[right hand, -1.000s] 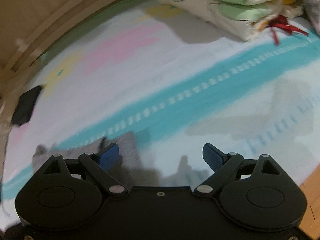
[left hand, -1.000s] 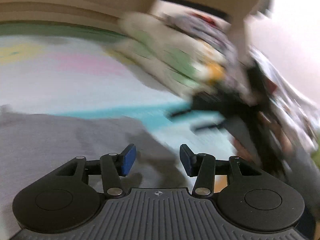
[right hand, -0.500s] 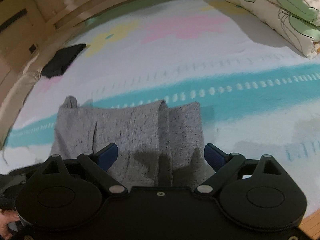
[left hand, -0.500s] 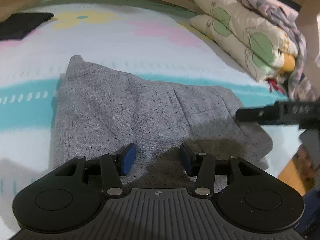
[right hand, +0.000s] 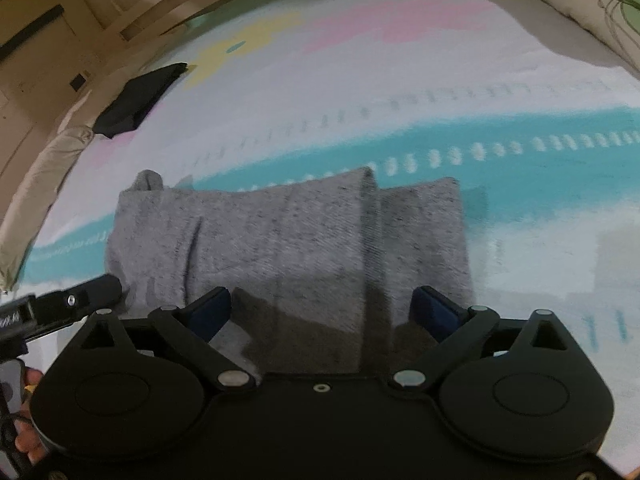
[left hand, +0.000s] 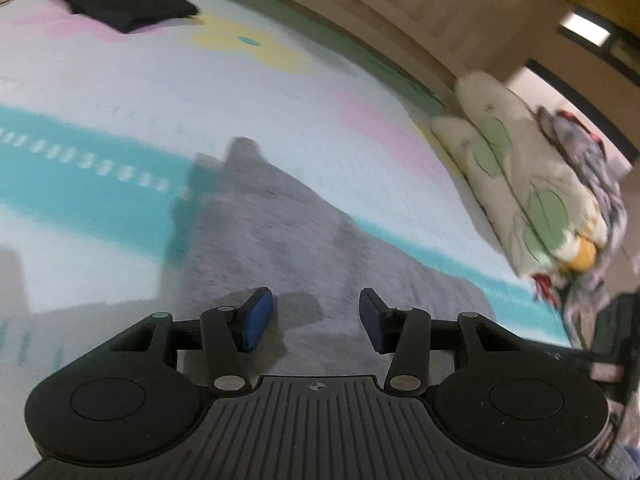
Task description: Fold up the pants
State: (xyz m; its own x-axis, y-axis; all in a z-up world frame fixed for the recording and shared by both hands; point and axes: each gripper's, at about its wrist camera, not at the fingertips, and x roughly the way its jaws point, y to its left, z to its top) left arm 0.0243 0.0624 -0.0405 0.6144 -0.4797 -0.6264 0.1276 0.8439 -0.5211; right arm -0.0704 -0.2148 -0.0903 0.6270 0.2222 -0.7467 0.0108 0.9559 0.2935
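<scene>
Currently, pants [right hand: 288, 240]: grey, folded flat on the patterned bedsheet [right hand: 400, 80].
Left gripper [left hand: 316, 320]: jaws half apart, empty, over the cloth.
Right gripper [right hand: 322, 312]: jaws opening wide, nothing pinched.
Risk: pinching only the top layer could drag the fold askew.

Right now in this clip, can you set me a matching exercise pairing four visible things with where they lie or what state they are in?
Things:
1. speckled grey folded pants
2. black folded cloth
3. cream pillows with green leaf print
4. right hand-held gripper

Places or states:
A. far corner of the bed, near the wall
B. stacked at the bed's edge, beside a patterned bundle
C. jaws wide and opening, nothing gripped
D. lying across the teal stripe, just ahead of both grippers

Pairs: 1-D, 2-A, 3-B, 4-C
</scene>
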